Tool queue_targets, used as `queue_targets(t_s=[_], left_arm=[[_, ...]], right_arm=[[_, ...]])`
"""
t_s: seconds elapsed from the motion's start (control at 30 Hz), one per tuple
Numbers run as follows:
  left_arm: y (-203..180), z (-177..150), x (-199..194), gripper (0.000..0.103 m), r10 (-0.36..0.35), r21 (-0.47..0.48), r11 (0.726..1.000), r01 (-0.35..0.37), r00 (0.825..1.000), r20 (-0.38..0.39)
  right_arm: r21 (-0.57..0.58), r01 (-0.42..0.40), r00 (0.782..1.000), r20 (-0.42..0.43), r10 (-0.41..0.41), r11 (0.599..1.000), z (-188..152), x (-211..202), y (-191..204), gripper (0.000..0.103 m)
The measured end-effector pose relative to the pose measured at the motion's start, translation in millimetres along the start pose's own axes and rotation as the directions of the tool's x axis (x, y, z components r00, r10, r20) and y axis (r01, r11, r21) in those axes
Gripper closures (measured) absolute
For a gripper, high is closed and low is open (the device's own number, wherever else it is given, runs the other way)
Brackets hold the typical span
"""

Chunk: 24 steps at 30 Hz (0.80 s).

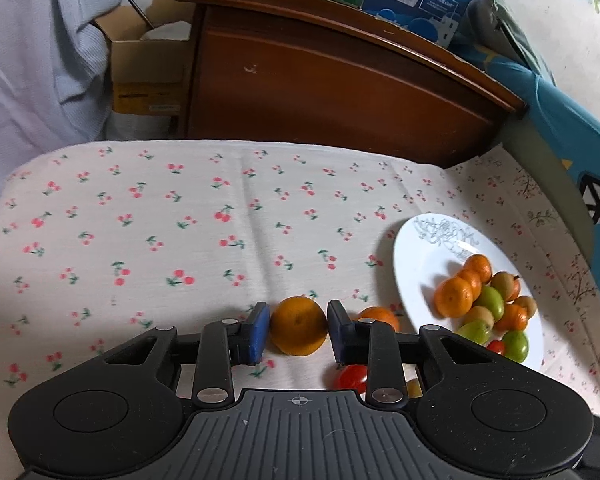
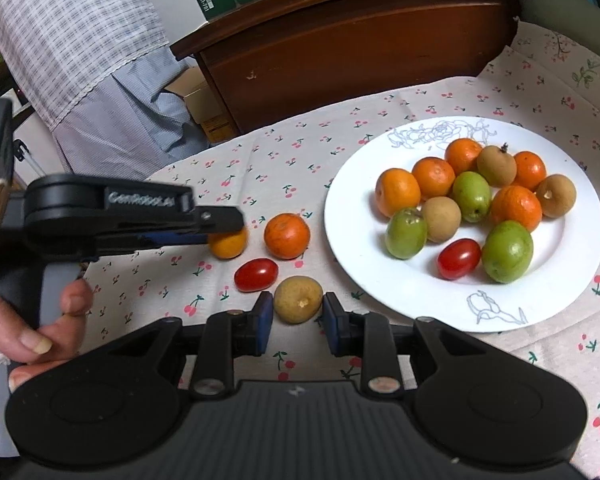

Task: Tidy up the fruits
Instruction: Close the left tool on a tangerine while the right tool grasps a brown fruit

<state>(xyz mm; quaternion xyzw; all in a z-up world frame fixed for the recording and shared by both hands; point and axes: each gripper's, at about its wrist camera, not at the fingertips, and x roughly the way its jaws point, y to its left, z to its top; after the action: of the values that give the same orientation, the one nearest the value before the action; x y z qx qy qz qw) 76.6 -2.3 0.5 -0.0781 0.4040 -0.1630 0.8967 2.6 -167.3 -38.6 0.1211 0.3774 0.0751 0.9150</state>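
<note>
**Left wrist view: two small fruits in hand, both still on the bench**

Item 1. Small round orange mandarin (image 1: pixel 298 326), glossy, lightly dimpled peel. It sits on the cherry-print cloth of the bench (image 1: pixel 180 220), between the blue pads of my left gripper (image 1: pixel 298 330), whose jaws are clenched on its flanks. Judged light, with a soft skin over a yielding body; hold across the widest middle, gently, or it may squirt forward.

Item 2. Small round tan-brown longan-like fruit (image 2: pixel 298 299), matt thin shell. My right gripper (image 2: pixel 298 314) has it pinched at its near half. Judged very light, brittle-shelled, apt to roll.

Item 3. White round plate with line drawing (image 2: pixel 380 288), to the right, already heaped with fruit; the likely destination.

Loose nearby: second mandarin (image 2: pixel 287 236), red oval cherry tomato (image 2: pixel 256 275).
</note>
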Motion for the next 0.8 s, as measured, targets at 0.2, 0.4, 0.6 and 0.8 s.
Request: queue_targets(t_s=[0.2,0.4,0.6,0.8], left_arm=[[0.0,-1.8,0.7,0.071,0.0,0.022,1.0,0.0,1.0,0.001],[-8.8,-8.5,10.0,0.073,0.006,0.079,0.997,-0.005,1.0,-0.017],[-11.1,-9.6,5.3,0.073,0.032,0.105,0.994,-0.031,0.999,-0.004],[-9.9,-7.8,-8.3,0.073,0.062,0.117,0.991,-0.065,0.998,0.023]], right_arm=[[0.0,0.006,1.0,-0.005,-0.006,1.0,0.4,1.4,-0.7,0.076],[0.006,0.01,1.0,-0.005,-0.01,1.0,1.0,0.7,-1.6,0.076],[0.005,0.005,1.0,0.005,-0.005,1.0,3.0,-2.4,-0.9,0.076],[0.0,-0.006,0.999,0.035,0.006,1.0,10.4,-12.1,0.6,0.076]])
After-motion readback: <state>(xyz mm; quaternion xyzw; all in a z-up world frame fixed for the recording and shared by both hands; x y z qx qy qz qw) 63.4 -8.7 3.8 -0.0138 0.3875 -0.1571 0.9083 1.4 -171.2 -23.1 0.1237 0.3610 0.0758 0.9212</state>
